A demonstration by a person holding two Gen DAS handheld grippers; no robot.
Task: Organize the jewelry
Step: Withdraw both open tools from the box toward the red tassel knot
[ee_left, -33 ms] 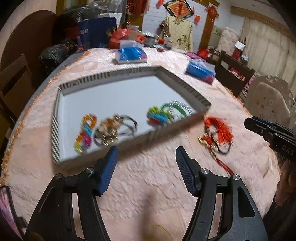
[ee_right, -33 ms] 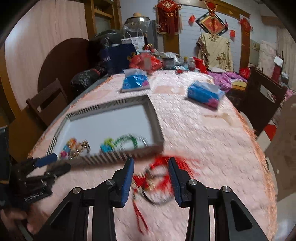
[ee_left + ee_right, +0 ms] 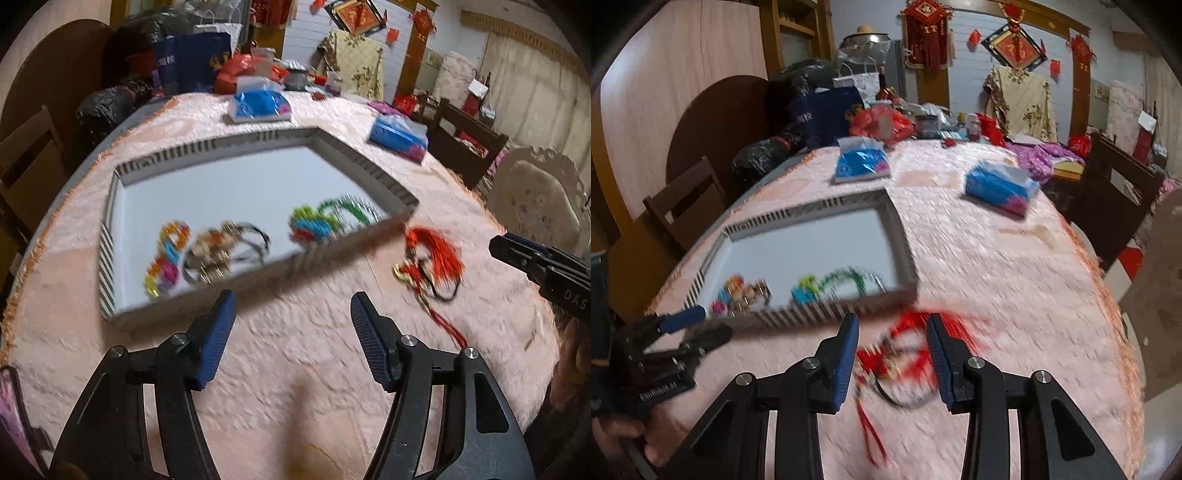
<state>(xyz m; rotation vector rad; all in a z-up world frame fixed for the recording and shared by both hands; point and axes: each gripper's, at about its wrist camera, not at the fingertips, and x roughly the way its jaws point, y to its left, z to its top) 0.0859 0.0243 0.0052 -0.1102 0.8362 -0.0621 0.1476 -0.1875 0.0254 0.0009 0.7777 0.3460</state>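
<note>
A white tray with a striped rim (image 3: 207, 147) (image 3: 798, 216) lies on the pink tablecloth. Along its near side lie a multicoloured bead bracelet (image 3: 168, 254), a gold and black bracelet (image 3: 221, 254) and a green and blue beaded piece (image 3: 325, 221). A red tassel ornament (image 3: 432, 258) (image 3: 912, 354) lies on the cloth just right of the tray. My left gripper (image 3: 291, 299) hovers over bare cloth before the tray, its jaws opening with nothing between them. My right gripper (image 3: 892, 319) is open just above the tassel, pads not pressing it.
Two blue tissue packs (image 3: 258, 105) (image 3: 399, 136) lie beyond the tray. Bags and clutter (image 3: 879, 122) crowd the table's far end. Wooden chairs (image 3: 687, 206) (image 3: 1115, 184) stand at both sides. The cloth's fringed edge (image 3: 1108, 295) curves close on the right.
</note>
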